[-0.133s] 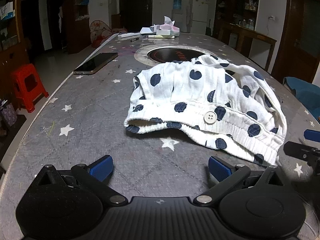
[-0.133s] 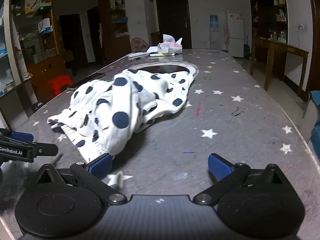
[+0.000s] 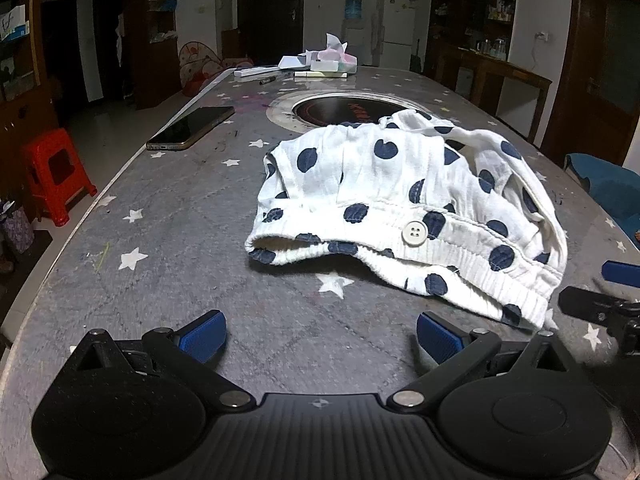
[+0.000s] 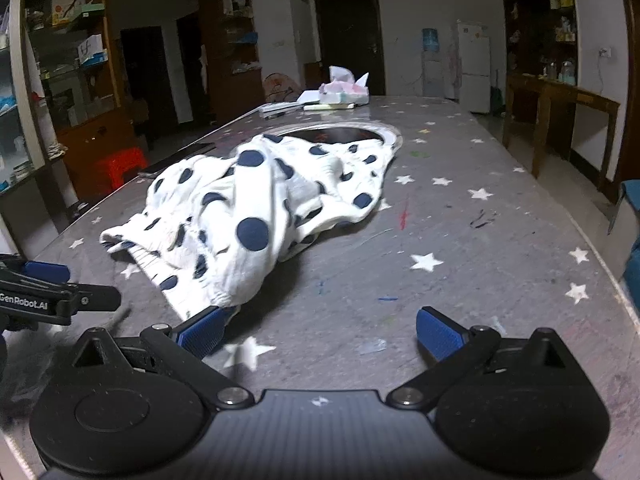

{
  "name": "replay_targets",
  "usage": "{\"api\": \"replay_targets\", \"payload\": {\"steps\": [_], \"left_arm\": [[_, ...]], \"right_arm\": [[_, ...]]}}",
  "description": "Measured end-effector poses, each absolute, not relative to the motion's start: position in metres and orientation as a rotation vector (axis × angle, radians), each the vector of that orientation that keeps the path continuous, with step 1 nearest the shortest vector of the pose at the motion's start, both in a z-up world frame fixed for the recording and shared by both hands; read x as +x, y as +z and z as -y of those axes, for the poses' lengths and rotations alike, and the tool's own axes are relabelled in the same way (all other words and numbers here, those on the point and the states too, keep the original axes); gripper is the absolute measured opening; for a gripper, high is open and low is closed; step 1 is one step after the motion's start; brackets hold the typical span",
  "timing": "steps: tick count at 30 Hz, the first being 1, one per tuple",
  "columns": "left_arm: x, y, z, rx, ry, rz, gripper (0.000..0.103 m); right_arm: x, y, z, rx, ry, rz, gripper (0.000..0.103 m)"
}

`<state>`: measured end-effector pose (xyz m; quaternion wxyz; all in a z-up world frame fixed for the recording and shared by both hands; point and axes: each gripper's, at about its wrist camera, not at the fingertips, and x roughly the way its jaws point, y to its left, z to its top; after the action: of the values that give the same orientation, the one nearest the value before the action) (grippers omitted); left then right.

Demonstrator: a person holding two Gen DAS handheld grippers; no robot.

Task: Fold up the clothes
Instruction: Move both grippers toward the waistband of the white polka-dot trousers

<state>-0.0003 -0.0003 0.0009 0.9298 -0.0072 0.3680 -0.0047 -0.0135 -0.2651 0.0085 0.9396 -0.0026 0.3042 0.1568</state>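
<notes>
While both of my claws hover low over the star-printed table, the polka-dot garment lies rumpled between and beyond them. Left to right: at ten o'clock in my left view a phone rests near the table edge, well apart from the cloth. My left gripper stands with its jaws apart and nothing between them, the bare tabletop showing through the gap; the ribbed waistband, with its button, lies at one o'clock just beyond it, gaping open at the left end. My right gripper is likewise spread and clasps nothing, though its left finger sits against the near corner of the garment at ten o'clock. I judge this placement, one claw toward each end of the waistband, suits taking that hem at two points. The cloth is bunched, not flat, so no neat fold shows.
</notes>
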Motion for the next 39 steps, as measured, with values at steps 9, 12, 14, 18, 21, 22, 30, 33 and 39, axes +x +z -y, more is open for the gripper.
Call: {"api": "replay_targets", "payload": {"steps": [9,12,14,18,21,22,30,33,39], "left_arm": [[-0.014,0.005,0.006,-0.01,-0.023,-0.749,0.103],[-0.016,0.006,0.007,-0.01,-0.023,-0.748,0.103],[-0.016,0.006,0.007,-0.009,-0.022,-0.749,0.103],[-0.018,0.006,0.007,-0.008,-0.027,-0.75,0.103],[-0.019,0.005,0.008,-0.006,-0.026,-0.751,0.103],[-0.019,0.005,0.008,-0.005,-0.026,-0.752,0.103],[-0.02,0.005,0.011,0.004,-0.028,-0.754,0.103],[-0.019,0.006,0.012,0.004,-0.028,-0.752,0.103],[-0.016,0.007,0.014,0.006,-0.035,-0.749,0.103]], "right_arm": [[-0.019,0.012,0.256,0.018,0.352,-0.647,0.103],[-0.021,0.012,0.254,0.014,0.352,-0.649,0.103],[-0.023,0.011,0.252,0.015,0.354,-0.648,0.103],[-0.026,0.012,0.248,0.011,0.357,-0.648,0.103],[-0.026,0.012,0.247,0.012,0.355,-0.649,0.103],[-0.026,0.012,0.247,0.013,0.355,-0.649,0.103],[-0.027,0.012,0.247,0.018,0.352,-0.653,0.102],[-0.027,0.012,0.247,0.019,0.351,-0.655,0.101],[-0.025,0.013,0.245,0.019,0.352,-0.658,0.098]]}}
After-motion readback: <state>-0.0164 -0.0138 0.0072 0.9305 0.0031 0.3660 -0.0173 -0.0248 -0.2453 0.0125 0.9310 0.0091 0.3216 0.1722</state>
